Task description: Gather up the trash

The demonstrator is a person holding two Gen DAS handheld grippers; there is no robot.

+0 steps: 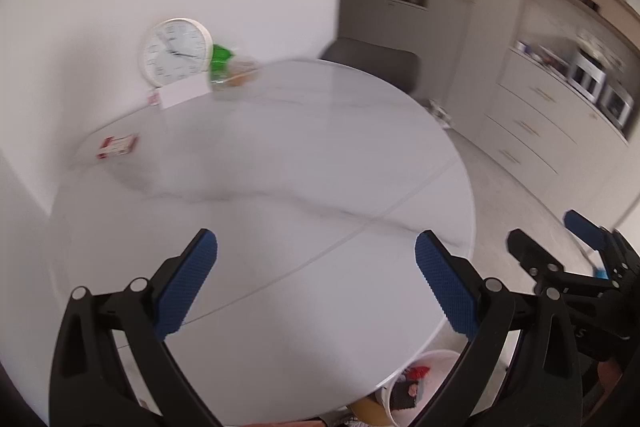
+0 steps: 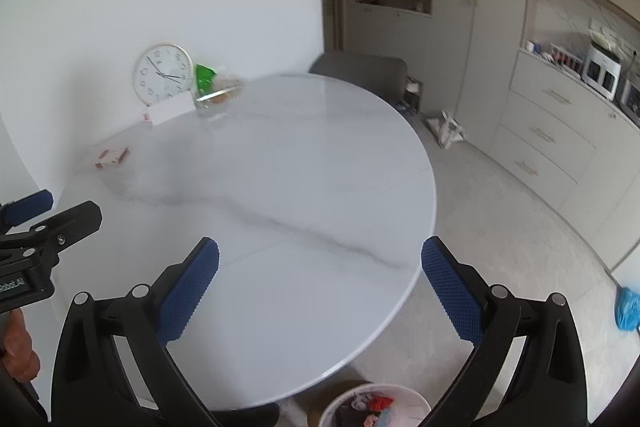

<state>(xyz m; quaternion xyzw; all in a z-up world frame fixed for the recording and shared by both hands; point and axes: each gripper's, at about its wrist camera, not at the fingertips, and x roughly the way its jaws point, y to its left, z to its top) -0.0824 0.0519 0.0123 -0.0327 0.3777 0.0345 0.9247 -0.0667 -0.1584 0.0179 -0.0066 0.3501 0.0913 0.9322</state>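
Observation:
Both grippers hover above the near part of a round white marble table (image 1: 280, 187) (image 2: 280, 187). My left gripper (image 1: 316, 283) is open with nothing between its blue pads. My right gripper (image 2: 320, 291) is open and empty too. A white bin (image 2: 376, 407) (image 1: 424, 387) with several scraps inside stands on the floor under the table's near edge. A small red and white packet (image 1: 118, 145) (image 2: 112, 157) lies at the table's far left. A green wrapper (image 1: 220, 57) (image 2: 205, 77) and a clear bag (image 1: 236, 79) (image 2: 220, 95) sit by the clock.
A white wall clock (image 2: 163, 73) (image 1: 176, 51) leans on the wall with a white box (image 2: 170, 111) (image 1: 180, 93) before it. A grey chair (image 2: 360, 71) stands behind the table. Cabinets line the right side. A blue bag (image 2: 626, 309) lies on the floor.

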